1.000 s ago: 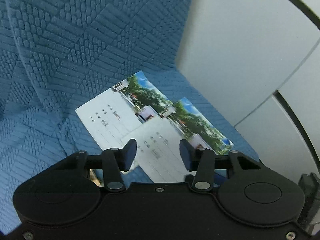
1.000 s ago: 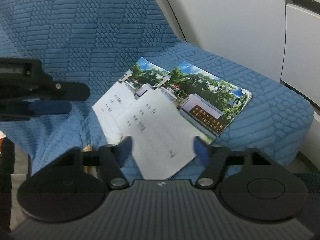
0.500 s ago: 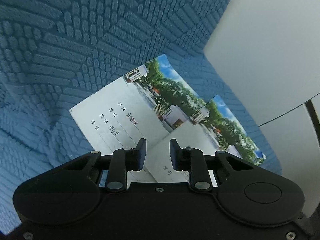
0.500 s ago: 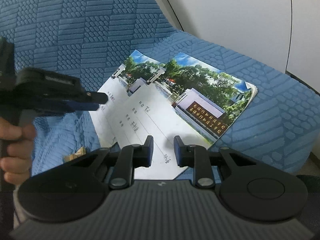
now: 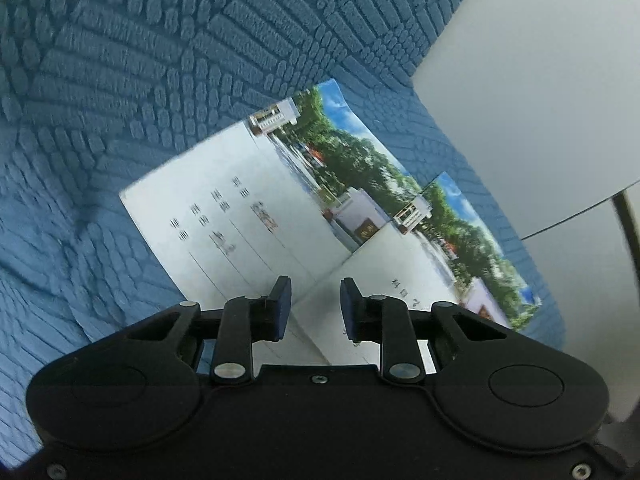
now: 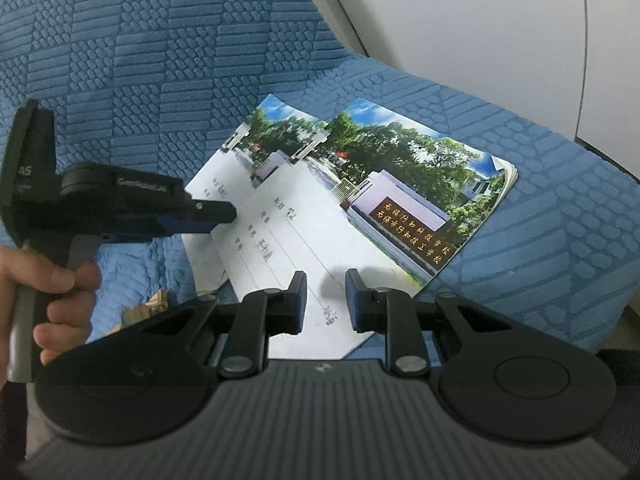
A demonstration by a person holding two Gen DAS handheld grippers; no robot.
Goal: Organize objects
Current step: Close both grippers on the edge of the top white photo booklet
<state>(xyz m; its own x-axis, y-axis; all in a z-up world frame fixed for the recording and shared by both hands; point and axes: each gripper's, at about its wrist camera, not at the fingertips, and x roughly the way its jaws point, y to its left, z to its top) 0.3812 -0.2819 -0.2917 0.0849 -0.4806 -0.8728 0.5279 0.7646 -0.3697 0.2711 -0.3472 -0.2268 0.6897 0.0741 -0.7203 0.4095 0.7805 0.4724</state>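
Observation:
Two notebooks with photo covers lie overlapped on a blue textured sofa seat. The under notebook (image 5: 240,208) lies to the left, also in the right wrist view (image 6: 208,196). The top notebook (image 6: 360,216) lies over its right part, also in the left wrist view (image 5: 432,272). My left gripper (image 5: 313,307) hovers just above the near edges where they overlap, its jaws narrowly apart and empty; in the right wrist view it (image 6: 224,212) reaches in from the left. My right gripper (image 6: 325,300) is narrowly open and empty above the top notebook's near edge.
The blue sofa backrest (image 6: 140,60) rises behind the notebooks. A white wall panel (image 6: 460,20) stands to the right. The seat's right edge (image 6: 600,240) drops off. A small tan object (image 6: 156,304) lies by the front edge, left of my right gripper.
Both grippers narrowed from wide open a second ago and have since reopened a little. The left gripper moved in closer over the notebooks. The notebooks have not moved.

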